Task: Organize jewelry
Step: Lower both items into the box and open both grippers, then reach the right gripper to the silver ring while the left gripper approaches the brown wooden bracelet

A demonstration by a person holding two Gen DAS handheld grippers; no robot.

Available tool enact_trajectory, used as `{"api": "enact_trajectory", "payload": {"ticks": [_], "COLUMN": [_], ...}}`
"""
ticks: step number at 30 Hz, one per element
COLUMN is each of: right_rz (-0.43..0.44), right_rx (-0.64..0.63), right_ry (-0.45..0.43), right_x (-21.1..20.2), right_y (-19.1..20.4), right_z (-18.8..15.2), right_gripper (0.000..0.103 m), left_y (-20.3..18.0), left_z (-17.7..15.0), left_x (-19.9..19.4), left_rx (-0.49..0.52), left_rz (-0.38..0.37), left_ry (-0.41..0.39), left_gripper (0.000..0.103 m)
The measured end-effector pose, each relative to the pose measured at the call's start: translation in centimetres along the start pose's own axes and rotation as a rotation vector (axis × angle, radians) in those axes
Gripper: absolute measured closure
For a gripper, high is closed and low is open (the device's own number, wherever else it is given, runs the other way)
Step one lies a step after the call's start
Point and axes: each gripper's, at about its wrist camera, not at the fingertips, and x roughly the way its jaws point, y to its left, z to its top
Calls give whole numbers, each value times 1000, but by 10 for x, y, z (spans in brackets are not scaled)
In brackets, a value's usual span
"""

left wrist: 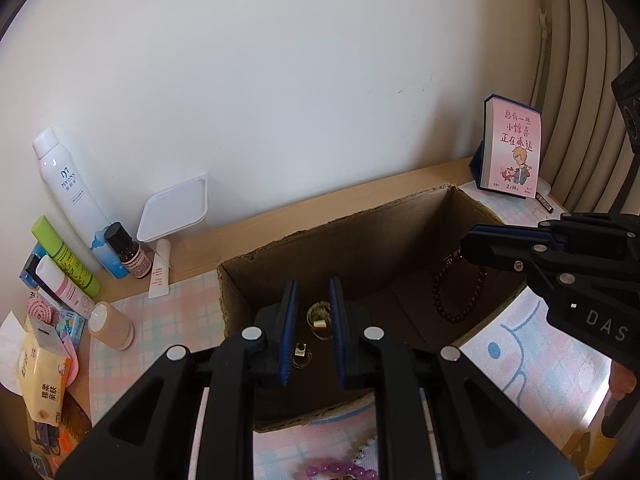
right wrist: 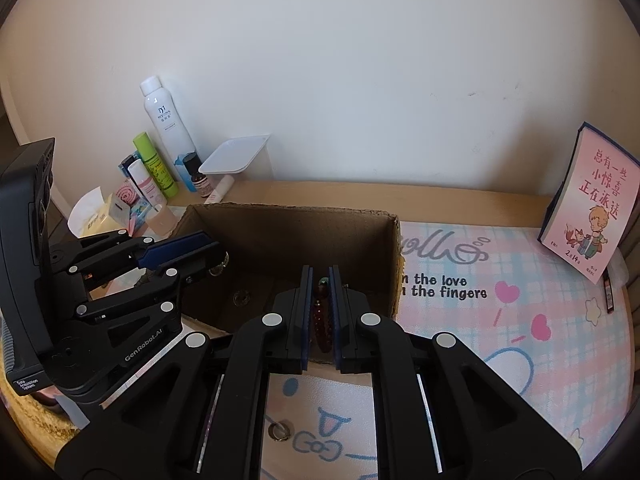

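An open cardboard box [left wrist: 360, 236] [right wrist: 292, 216] stands on the patterned mat. My right gripper [right wrist: 320, 308] [left wrist: 472, 246] is shut on a dark red bead bracelet [left wrist: 456, 296] [right wrist: 322, 320], which hangs inside the box at its right side. My left gripper [left wrist: 314, 328] [right wrist: 208, 254] is over the box's left part, jaws narrowly apart around a small ring-like piece [left wrist: 319, 317]; whether it is gripped is unclear. A small charm [left wrist: 300, 350] lies on the box floor. A purple bead bracelet [left wrist: 340, 470] and a metal ring [right wrist: 280, 430] lie on the mat in front.
Bottles [left wrist: 68, 188] and tubes, a white lidded container [left wrist: 174, 210] [right wrist: 236, 156] and tissue packs [left wrist: 40, 376] crowd the left. A pink book [left wrist: 512, 148] [right wrist: 590, 204] leans at the right, by the radiator. The wall is close behind.
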Motion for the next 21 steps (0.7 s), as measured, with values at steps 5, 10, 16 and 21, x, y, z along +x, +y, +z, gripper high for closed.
{"api": "enact_trajectory", "payload": {"ticks": [5,10,16,21], "right_rz": [7,44,111,85], "right_rx": [32,31,11,-62], "right_ry": [-34,-90,-114,-53], "right_x": [-21,-53,-79,-71], "right_y": [-2,5,20,36], "right_z": [1,-6,-25,-46], "right_gripper": [92,79,67,65], "left_y": [1,4,15,18], "left_z": [-1,-7,-28,-63], "left_x": [-14,-38,-74,-95], "left_rx": [-4,4,-15,-35], "left_rz": [-4,14,19,6], "left_ry": [-29,-76,-120,-115], "left_gripper": [77,75,70,70]}}
